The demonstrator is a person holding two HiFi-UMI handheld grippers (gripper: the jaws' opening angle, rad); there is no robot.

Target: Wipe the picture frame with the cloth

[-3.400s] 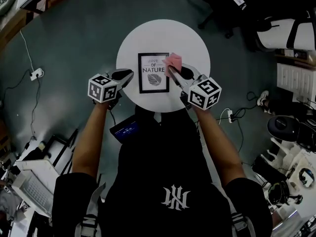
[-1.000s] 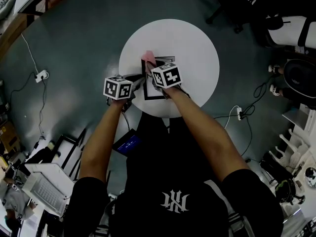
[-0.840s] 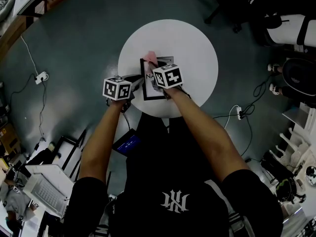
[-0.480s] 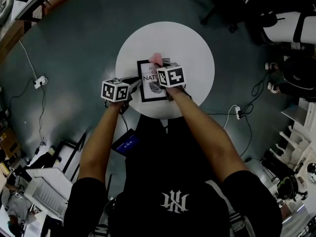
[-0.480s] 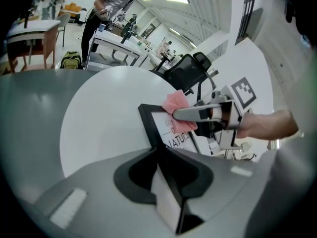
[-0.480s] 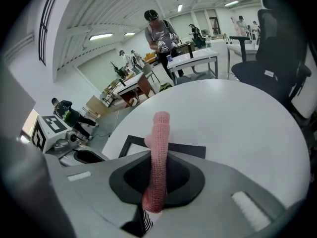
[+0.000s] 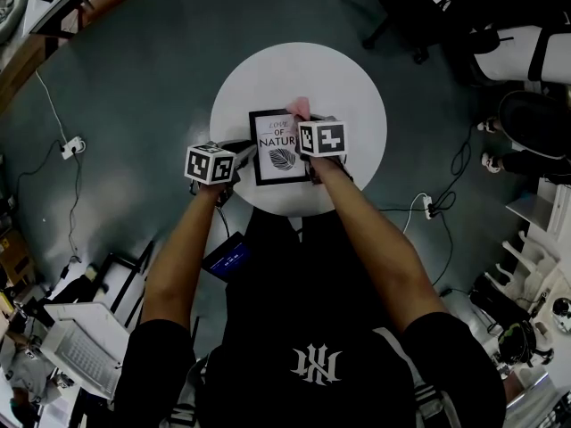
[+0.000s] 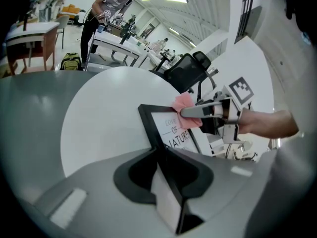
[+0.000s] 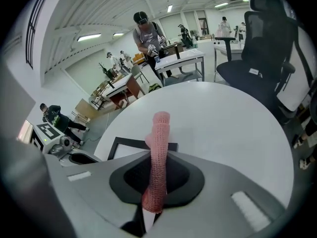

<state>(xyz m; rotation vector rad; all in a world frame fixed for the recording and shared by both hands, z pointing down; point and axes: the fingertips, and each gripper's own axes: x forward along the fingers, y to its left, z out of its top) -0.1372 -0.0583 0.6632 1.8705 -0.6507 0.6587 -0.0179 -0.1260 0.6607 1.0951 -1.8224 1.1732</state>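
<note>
The person's arms reach forward from the bottom of the head view, one gripper in each hand. The left gripper (image 7: 241, 146) is clamped on the left edge of the frame (image 7: 278, 145), close to its near corner. In the left gripper view the black edge of the frame (image 8: 171, 128) runs straight in between the closed jaws of the left gripper (image 8: 161, 167).

The right gripper (image 7: 305, 119) is over the right side of the frame, its marker cube covering part of the print. Its jaws are closed on the cloth (image 7: 298, 107), a pink knitted piece. In the right gripper view the cloth (image 9: 159, 152) stands up as a narrow folded strip between the jaws of the right gripper (image 9: 156, 182). Its free end reaches past the far edge of the frame (image 9: 124, 145).

From the left gripper's side, the cloth (image 8: 185, 105) bunches at the tip of the right gripper (image 8: 198, 112), at the frame's far right corner. It appears to rest on the frame there, though contact is not clear.

The frame is on the near half of a round white table (image 7: 294, 69). It holds a white print with the words "LOVE OF NATURE" and a leaf.

Beyond the table lies a grey-green floor (image 7: 134, 87). A black chair (image 9: 262, 43) stands past the far rim, and people (image 9: 146, 31) work at desks farther back.
</note>
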